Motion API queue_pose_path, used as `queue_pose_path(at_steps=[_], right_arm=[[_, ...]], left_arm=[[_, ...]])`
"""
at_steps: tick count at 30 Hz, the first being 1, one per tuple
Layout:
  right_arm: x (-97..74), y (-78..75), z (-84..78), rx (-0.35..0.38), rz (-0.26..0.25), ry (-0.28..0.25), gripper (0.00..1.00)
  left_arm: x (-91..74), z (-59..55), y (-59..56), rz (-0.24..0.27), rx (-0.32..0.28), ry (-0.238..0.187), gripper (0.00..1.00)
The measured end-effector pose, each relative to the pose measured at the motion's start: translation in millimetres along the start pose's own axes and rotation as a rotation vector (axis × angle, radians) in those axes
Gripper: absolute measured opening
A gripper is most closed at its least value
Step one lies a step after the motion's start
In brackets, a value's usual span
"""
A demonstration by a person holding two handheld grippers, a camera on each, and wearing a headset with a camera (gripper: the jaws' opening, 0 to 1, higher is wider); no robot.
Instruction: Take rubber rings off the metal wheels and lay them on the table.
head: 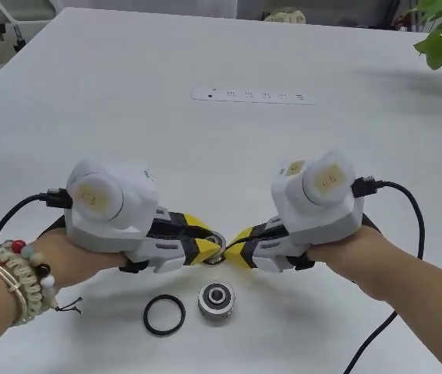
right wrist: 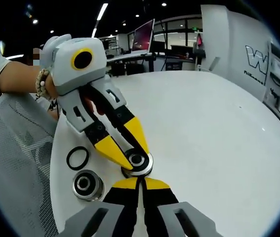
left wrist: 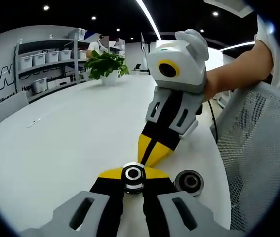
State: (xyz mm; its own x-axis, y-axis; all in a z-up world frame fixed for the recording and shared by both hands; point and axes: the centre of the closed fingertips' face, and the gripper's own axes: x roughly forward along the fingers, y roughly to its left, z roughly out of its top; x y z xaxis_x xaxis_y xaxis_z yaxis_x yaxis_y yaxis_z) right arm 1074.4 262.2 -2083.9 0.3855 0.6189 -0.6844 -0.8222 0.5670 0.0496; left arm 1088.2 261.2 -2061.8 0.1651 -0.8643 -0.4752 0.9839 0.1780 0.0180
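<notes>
Metal wheel (head: 216, 255) is clamped in the left hand-held gripper (head: 210, 249) above the desk's (head: 205, 156) near edge. The right hand-held gripper (head: 238, 248), jaws drawn together, is touched to its rim. Nearer that edge, a rubber ring (head: 164, 315) and second wheel (head: 217, 300) are laid just apart.

It was an office. There were computer screens (right wrist: 144, 35) on desks, shelves (left wrist: 41, 69) of white boxes, a mesh chair (left wrist: 258, 143) and a big white counter (head: 127, 62).
</notes>
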Motion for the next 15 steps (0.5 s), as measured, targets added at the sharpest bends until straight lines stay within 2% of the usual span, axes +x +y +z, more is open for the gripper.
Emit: queue_pose_path(at_steps=[2,5,8,12,15], right_arm=[[0.5,-0.7,0.1,0.002,-0.005,0.003,0.0],[0.6,-4.3,0.2,0.043,-0.014,-0.004,0.0],[-0.1,-7.4,-0.5,0.201,-0.015,-0.039,0.0],[-3.9,-17.3,-1.4,0.368,-0.033,-0.077,0.0],[-6.4,-17.4,0.2,0.453,-0.016,-0.101,0.0]], left_arm=[[-0.3,-0.1,-0.3,0.0,0.001,0.0,0.08],[-1.5,-0.1,-1.5,0.003,0.0,0.0,0.08],[-2.1,-0.4,-1.9,0.006,0.007,0.003,0.08],[-2.7,-1.0,-3.2,-0.001,0.017,0.008,0.07],[-3.0,-1.2,-3.6,0.001,0.024,0.012,0.07]])
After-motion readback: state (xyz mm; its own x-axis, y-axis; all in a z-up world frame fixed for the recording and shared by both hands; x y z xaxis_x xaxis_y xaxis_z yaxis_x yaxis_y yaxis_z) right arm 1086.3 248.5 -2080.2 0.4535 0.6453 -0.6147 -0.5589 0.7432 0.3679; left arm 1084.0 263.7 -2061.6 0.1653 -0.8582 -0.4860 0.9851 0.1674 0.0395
